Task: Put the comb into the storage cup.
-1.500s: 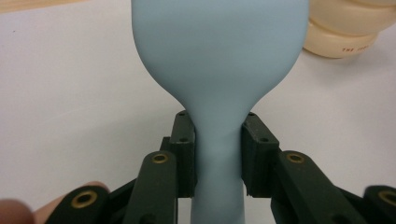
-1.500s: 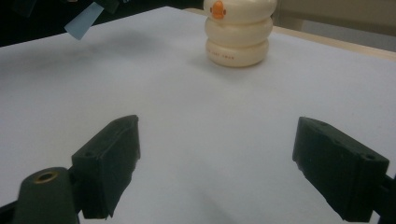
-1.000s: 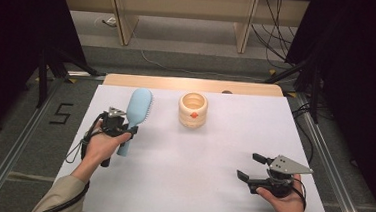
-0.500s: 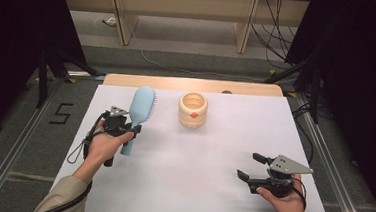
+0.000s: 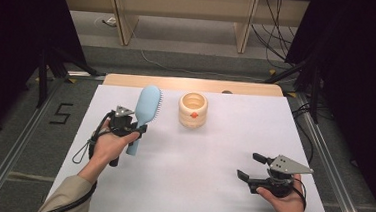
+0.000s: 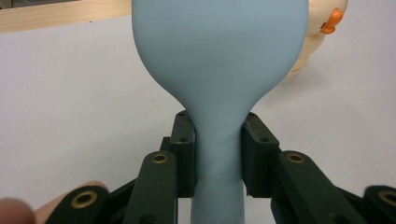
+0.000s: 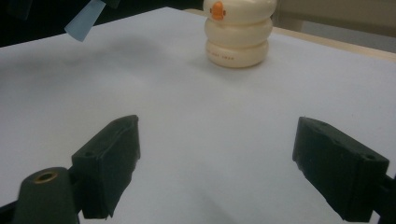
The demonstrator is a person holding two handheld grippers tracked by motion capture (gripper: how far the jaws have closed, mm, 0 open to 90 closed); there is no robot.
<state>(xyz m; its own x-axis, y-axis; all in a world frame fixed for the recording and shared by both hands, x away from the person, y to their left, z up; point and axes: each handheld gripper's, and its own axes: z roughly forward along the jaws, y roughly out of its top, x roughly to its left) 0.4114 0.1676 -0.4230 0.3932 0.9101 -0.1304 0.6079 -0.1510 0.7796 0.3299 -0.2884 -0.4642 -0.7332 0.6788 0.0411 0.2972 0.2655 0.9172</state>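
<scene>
Between the jaws of the left gripper (image 5: 135,128), on the left half of the white table (image 5: 210,188), sits the light blue hairbrush (image 5: 145,114), clamped by its narrow handle. From the left gripper view the two black pads (image 6: 183,158) press against either side of the handle of the hairbrush (image 6: 219,70), whose smooth back faces the camera and widens upward. Seen from the high view, the brush head points away from the person toward the far edge, its bristles facing right. Just right of the head, apart from it, stands a cream ribbed cup (image 5: 193,109) with a small orange mark on its side. Near the front right corner, well apart from both, the right gripper (image 5: 250,166) rests low over the table with its jaws spread wide and nothing between them; its own view looks toward the cup (image 7: 238,32).
</scene>
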